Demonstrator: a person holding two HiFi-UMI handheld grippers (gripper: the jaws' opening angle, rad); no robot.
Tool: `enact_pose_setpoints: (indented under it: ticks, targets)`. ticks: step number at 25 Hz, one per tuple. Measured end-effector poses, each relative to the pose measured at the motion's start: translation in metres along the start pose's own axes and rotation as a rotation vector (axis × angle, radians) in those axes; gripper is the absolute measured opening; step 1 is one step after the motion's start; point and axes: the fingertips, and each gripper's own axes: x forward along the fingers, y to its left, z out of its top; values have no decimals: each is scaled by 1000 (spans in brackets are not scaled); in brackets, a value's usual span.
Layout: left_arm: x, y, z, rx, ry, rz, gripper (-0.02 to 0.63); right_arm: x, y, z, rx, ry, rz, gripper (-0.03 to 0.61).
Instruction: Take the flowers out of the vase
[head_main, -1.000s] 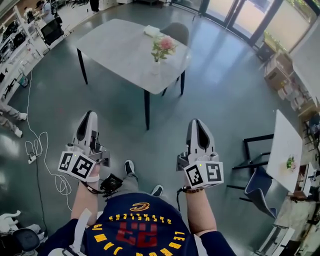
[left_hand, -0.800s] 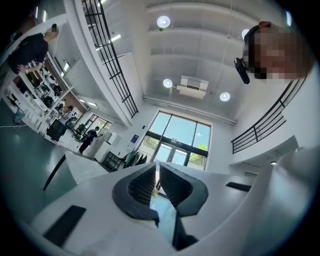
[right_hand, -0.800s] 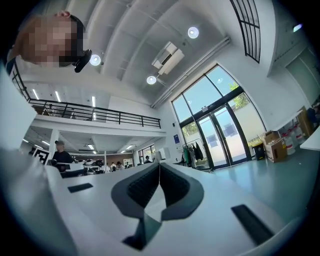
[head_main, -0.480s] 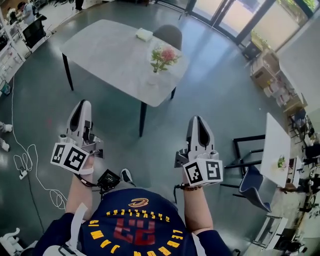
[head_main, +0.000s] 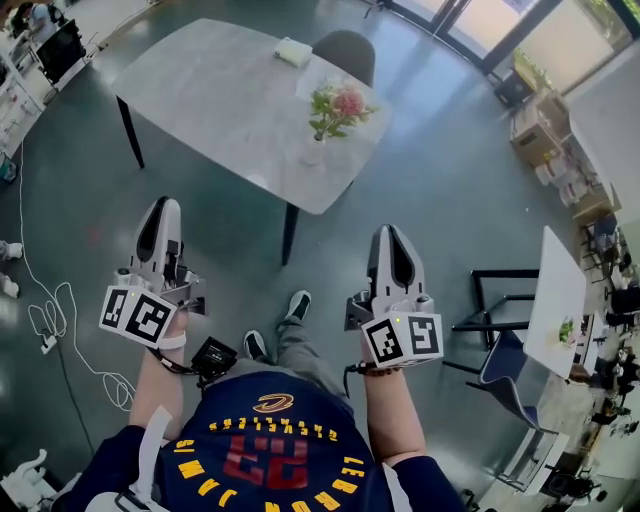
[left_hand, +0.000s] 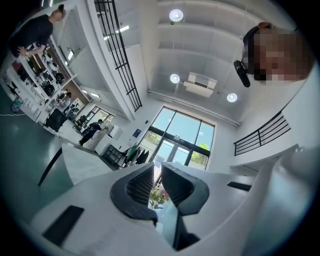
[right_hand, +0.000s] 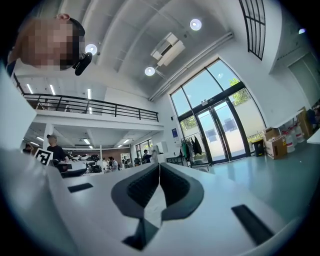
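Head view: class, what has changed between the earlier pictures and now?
The person has stepped toward the table, so it and the flowers sit nearer. The left gripper's fingers have just been opening a crack, nothing between them. Unchanged: right gripper shut and empty, flowers in the vase.

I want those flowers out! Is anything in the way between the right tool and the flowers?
Nothing visible. Only bare floor lies between the right tool and the table, and the flowers stand in their vase near its closest corner.
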Motion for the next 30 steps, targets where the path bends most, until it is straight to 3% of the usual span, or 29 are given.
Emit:
enact_pose_setpoints:
  ticks: [11, 22, 30]
  targets:
    - [108, -3, -22, 69, 39, 16, 57, 105, -62, -14, 90, 2, 69, 9]
    - [208, -19, -51, 101, 59, 12, 67, 196, -128, -2, 127, 7, 113, 12]
    - [244, 1, -76, 86, 128, -14, 71, 233, -137, -30, 203, 66, 102, 72]
